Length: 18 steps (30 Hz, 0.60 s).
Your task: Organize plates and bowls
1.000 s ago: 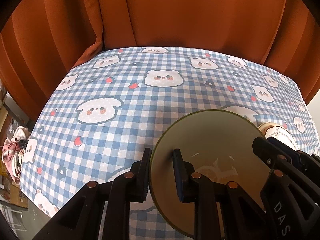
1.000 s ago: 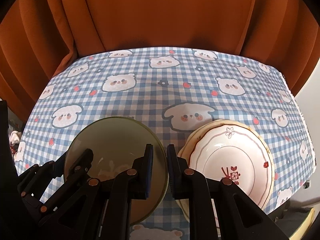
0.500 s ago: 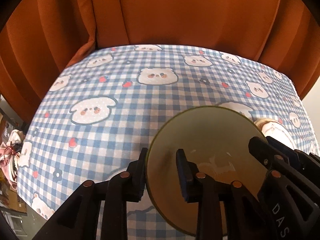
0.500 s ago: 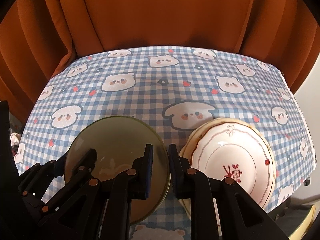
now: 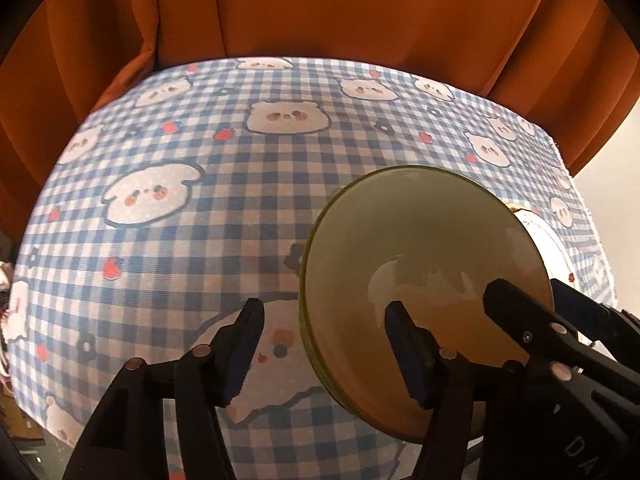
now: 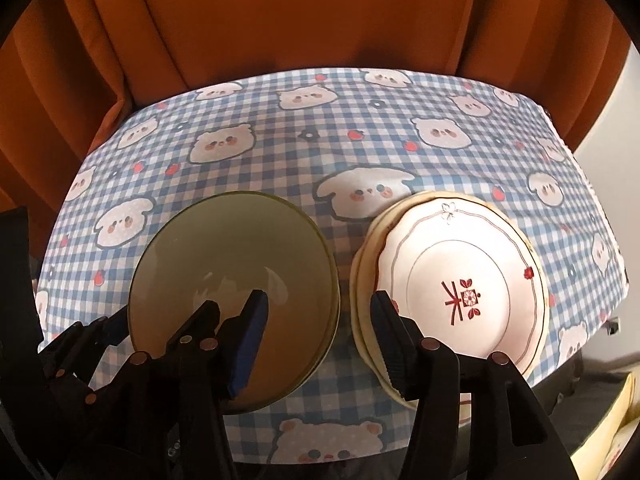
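A green bowl [image 5: 420, 248] [image 6: 236, 256] sits on the checked tablecloth, and its rim looks doubled, like one bowl nested in another. My left gripper [image 5: 324, 340] [image 6: 164, 314] straddles the bowl's left rim; its jaws are opening and neither pad touches the rim. My right gripper [image 6: 318, 328] [image 5: 536, 294] straddles the right rim the same way, jaws opening, pads clear of it. Just right of the bowl is a stack of white plates [image 6: 460, 276] [image 5: 550, 240] with red trim, the top one bearing a red mark.
The table [image 6: 288, 144] [image 5: 192, 232] wears a blue-and-white checked cloth with bear faces. An orange curtain [image 6: 320, 12] [image 5: 340, 8] hangs close behind its far edge. The plate stack lies near the table's right edge. Clutter shows beyond the left edge [image 5: 6, 300].
Both grippers were shut on the green bowl's rim and have now spread apart, letting go of it. The bowl stays on the cloth. Both views have tipped slightly.
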Each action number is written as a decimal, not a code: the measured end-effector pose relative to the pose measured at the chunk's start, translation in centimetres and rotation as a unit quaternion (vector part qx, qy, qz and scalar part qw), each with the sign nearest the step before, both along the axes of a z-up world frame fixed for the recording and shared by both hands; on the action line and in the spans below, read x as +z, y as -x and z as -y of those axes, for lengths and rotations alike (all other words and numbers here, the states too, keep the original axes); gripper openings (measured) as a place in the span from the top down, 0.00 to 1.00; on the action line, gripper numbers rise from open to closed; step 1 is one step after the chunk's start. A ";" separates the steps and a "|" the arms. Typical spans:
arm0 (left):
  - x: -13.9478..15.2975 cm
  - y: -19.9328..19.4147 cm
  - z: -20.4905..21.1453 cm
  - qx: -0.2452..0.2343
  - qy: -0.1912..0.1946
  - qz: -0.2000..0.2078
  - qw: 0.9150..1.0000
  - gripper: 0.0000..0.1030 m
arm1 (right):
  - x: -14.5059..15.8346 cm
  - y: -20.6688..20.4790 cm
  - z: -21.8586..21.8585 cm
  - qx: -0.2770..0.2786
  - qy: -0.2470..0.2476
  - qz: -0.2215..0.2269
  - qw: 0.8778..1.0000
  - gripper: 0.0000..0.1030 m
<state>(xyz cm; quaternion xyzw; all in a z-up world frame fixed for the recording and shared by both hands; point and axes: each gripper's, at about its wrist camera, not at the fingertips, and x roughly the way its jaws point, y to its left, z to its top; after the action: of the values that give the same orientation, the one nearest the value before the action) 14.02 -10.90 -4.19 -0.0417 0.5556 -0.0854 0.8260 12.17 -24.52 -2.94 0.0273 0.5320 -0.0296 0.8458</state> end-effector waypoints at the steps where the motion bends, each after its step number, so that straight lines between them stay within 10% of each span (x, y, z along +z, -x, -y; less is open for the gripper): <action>1: -0.1 -0.1 0.0 0.000 0.004 -0.004 1.000 0.37 | 0.0 -0.1 0.0 -0.003 -0.001 -0.002 1.000 0.44; 18: -1.0 -1.3 1.3 0.014 0.008 -0.046 0.999 0.54 | -2.9 -2.7 2.0 -0.005 -0.077 -0.040 0.996 0.39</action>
<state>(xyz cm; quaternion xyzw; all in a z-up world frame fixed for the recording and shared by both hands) 15.27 -12.20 -5.19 -0.0600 0.5921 -0.0758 0.8000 14.90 -26.51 -5.86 0.0941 0.5659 0.0062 0.8191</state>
